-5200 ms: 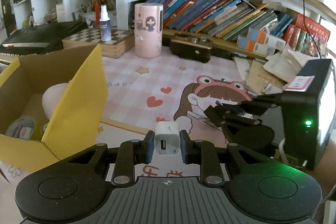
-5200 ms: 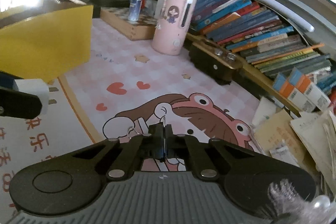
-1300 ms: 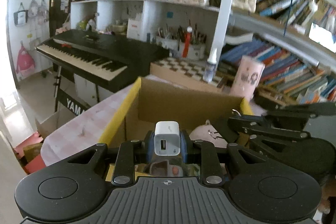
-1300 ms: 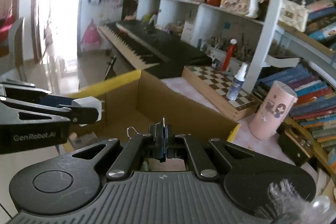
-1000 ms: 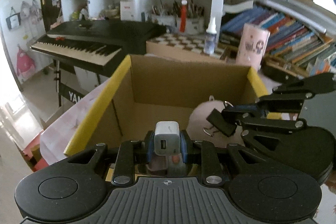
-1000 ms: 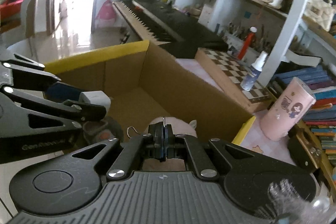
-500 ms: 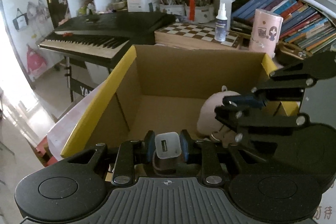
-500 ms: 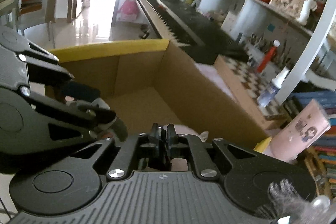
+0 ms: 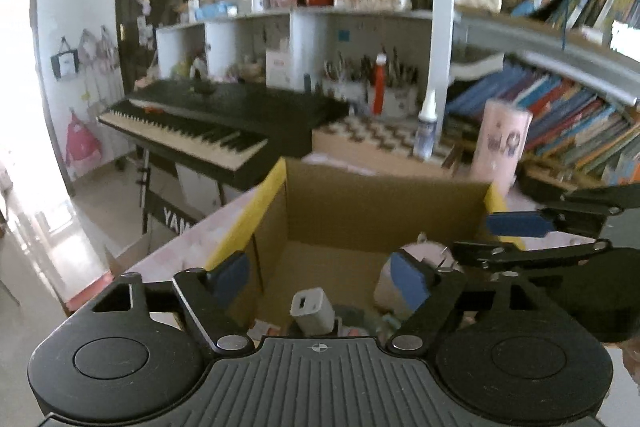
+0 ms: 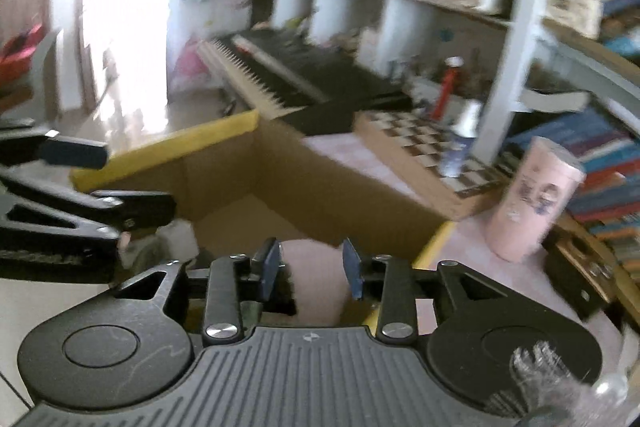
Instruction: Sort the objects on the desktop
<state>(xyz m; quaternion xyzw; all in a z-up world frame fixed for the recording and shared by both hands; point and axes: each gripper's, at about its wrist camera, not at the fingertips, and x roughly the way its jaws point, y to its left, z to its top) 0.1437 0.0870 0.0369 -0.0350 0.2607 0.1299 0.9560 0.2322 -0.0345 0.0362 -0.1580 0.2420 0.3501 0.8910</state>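
Black ribbed plastic fills the lower edge of both wrist views: the bodies of the two hand-held grippers.

Left gripper [image 9: 320, 277]: jaws wide apart and opening, blue pads bare, nothing pressed between them. White USB charger [image 9: 312, 311], lower centre of the left view, lies free below and between the jaws, port face up, touching neither pad.

Right gripper [image 10: 310, 269]: jaws partly apart and opening; nothing gripped. A pink rounded soft item [image 10: 316, 279] shows through the gap, lying in the box beneath.

Cardboard box [image 9: 376, 203], yellow-faced flaps, open top, centre of both views. Contents: the charger, the pink item, and small mixed articles at the near wall, too blurred to name.

Pink checked tabletop [image 10: 352, 155] carries the box. Beyond it, right of centre: chessboard case [image 10: 424, 147] with a spray bottle [image 9: 425, 131] standing on it; pink cylinder [image 9: 502, 147] with a cartoon print, its writing unreadable.

Black keyboard [image 9: 208, 119], left middle; stand lettering reads "YAM", the rest hidden.

White shelving [image 9: 288, 39] and leaning books [image 9: 568, 123], far upper right.
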